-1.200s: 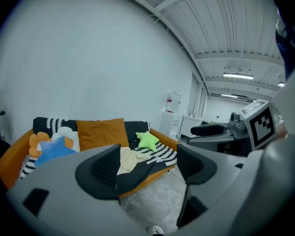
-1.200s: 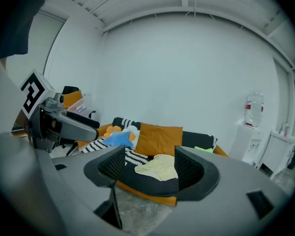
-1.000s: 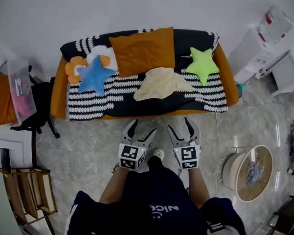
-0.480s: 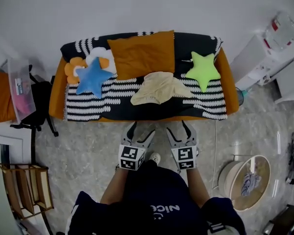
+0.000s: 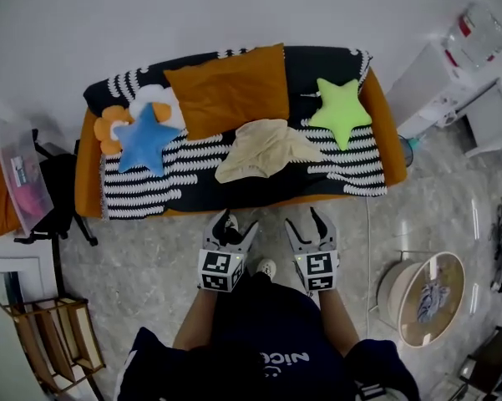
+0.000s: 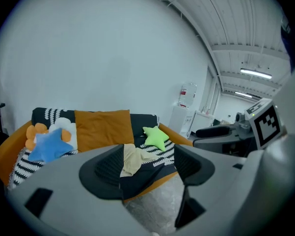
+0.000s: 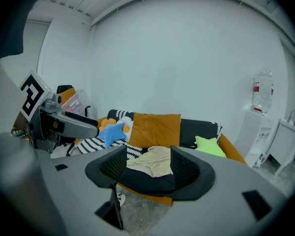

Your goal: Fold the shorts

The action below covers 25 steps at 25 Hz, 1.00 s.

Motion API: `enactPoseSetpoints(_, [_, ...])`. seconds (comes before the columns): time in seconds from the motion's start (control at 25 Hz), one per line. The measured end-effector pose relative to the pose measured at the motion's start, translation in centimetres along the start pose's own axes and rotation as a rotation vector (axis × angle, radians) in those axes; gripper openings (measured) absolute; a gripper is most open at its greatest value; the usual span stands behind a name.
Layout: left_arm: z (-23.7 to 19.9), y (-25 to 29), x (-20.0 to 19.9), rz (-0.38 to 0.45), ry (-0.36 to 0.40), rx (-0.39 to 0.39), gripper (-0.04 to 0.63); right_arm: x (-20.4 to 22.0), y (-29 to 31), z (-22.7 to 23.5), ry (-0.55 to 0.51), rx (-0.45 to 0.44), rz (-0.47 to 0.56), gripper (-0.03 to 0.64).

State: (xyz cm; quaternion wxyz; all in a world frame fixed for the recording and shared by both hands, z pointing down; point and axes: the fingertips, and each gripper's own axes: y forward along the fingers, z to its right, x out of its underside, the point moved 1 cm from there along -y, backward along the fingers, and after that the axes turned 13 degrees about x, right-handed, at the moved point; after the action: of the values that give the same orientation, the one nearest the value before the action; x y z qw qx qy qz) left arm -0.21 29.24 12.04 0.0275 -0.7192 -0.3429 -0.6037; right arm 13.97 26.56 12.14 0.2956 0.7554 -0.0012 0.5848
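Note:
The cream shorts (image 5: 263, 147) lie crumpled in a heap on the seat of the orange sofa (image 5: 387, 124), on its black-and-white striped blanket (image 5: 150, 192). Both grippers hang side by side over the floor in front of the sofa, well short of the shorts. My left gripper (image 5: 238, 224) is open, its jaws have just been closing a little, and nothing is between them. My right gripper (image 5: 305, 221) is open too, closing slightly, also empty. The shorts (image 6: 131, 160) show far off between the left gripper's jaws, and the shorts (image 7: 152, 162) likewise in the right gripper view.
On the sofa are an orange cushion (image 5: 227, 90), a blue star pillow (image 5: 142, 140), a flower pillow (image 5: 110, 128) and a green star pillow (image 5: 341, 111). A round basket (image 5: 430, 299) stands at the right, white appliances (image 5: 443, 78) behind it, a black chair (image 5: 58, 190) at the left.
Both grippers have sunk slightly in front of the sofa. The left jaws stand a little narrower. The head view has shifted, so the sofa sits further left in it.

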Motion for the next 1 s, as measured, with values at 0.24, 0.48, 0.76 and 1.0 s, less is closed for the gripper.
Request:
enactPoseSetpoints(0.24, [-5.0, 3.1, -1.8, -0.035, 0.008, 0.042, 0.319, -1.3, 4.7, -0.4, 0.005, 0.033, -0.05, 0.281])
enactPoseSetpoints(0.48, [-11.1, 5.8, -3.4, -0.106, 0.037, 0.086, 0.319, -3.7, 10.5, -1.7, 0.015, 0.078, -0.086, 0.27])
enactPoseSetpoints(0.76, [-17.0, 8.6, -4.5, -0.169, 0.037, 0.173, 0.31, -5.1, 16.3, -3.3, 0.025, 0.129, -0.139, 0.258])
enactPoseSetpoints(1.0, [-19.6, 10.2, -4.9, -0.2, 0.031, 0.214, 0.304, -5.3, 19.0, -4.1, 0.034, 0.146, -0.19, 0.233])
